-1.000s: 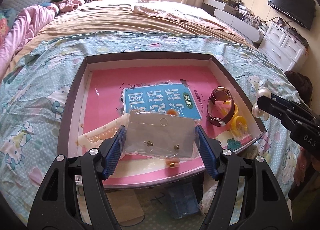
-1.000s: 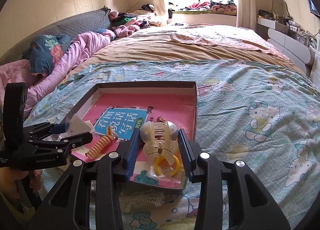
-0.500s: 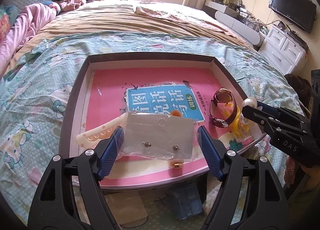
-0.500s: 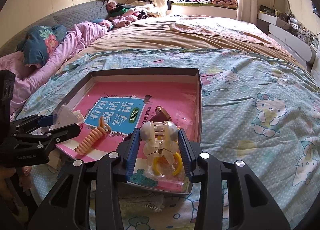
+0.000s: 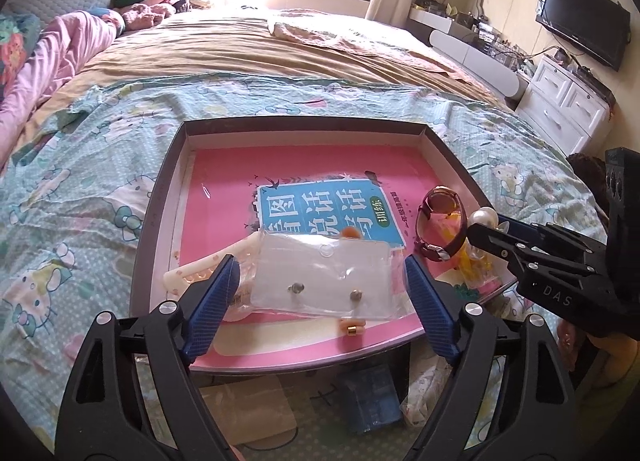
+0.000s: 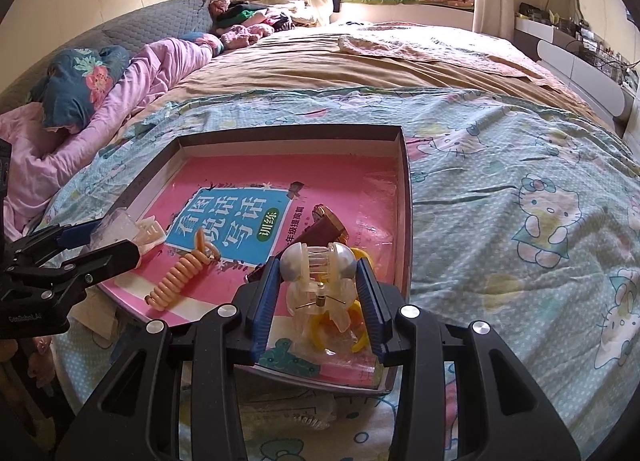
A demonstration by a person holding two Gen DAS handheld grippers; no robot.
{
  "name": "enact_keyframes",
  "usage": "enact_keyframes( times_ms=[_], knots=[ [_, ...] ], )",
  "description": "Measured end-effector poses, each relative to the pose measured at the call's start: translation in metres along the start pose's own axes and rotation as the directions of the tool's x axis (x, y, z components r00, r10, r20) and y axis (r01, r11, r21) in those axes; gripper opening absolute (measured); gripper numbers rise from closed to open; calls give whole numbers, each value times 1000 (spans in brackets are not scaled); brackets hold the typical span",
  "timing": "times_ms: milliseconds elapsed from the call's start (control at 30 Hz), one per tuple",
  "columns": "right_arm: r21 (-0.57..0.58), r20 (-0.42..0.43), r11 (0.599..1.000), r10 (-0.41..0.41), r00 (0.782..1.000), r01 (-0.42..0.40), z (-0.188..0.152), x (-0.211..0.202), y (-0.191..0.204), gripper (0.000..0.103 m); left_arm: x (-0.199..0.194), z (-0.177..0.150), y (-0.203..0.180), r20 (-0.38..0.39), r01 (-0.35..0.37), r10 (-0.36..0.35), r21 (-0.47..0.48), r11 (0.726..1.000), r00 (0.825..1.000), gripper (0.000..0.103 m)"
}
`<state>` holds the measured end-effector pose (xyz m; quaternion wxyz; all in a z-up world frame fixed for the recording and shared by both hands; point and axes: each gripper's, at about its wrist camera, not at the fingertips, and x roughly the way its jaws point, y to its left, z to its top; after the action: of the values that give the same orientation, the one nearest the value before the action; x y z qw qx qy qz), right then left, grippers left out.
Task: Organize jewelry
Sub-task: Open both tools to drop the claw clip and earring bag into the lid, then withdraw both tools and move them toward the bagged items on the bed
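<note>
Right tool [image 6: 318, 301] around translucent pearl-tipped hair claw [image 6: 320, 285]

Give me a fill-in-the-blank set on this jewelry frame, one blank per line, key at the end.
1. The right gripper is shut on a clear hair ____ with pearl ends.
2. The earring card lies in a clear bag between the open pads of the ____ gripper.
3. The watch has a ____ strap.
4. The orange spiral hair tie lies on the pink ____ inside the box.

Missing words: clip; left; brown; book
</note>
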<state>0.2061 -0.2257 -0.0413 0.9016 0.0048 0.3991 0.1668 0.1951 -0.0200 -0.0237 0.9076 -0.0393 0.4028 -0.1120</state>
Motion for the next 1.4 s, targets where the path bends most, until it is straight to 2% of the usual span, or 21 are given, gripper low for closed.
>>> enact_keyframes(
  times_ms=[100,167,300,433,500,667,733,1400],
  knots=[
    [10,1,1000,4,1000,-4,-3,-3,-2,40,-3,0,0,6,0,1,-2,1000,1000,79],
    [17,10,1000,8,1000,-8,-3,-7,-4,46,-4,1,1,9,-1,1,-3,1000,1000,79],
    [27,22,1000,13,1000,-14,-5,-16,-7,49,-6,1,2,13,1,-1,-8,1000,1000,80],
    [48,33,999,20,999,-22,-6,-23,-11,58,-11,1,2,22,-2,2,-13,1000,1000,82],
    [57,39,998,24,999,-26,-6,-27,-13,62,-13,1,3,26,-7,7,-17,1000,1000,88],
    [86,63,995,38,997,-43,-6,-38,-18,75,-20,1,7,32,-14,15,-30,999,999,90],
    [88,70,995,32,997,-38,-6,-42,-19,76,-24,0,8,37,-16,17,-40,999,999,93],
    [71,165,996,34,986,-46,-2,-91,-14,77,-71,2,27,102,-34,45,-105,994,994,93]
  ],
)
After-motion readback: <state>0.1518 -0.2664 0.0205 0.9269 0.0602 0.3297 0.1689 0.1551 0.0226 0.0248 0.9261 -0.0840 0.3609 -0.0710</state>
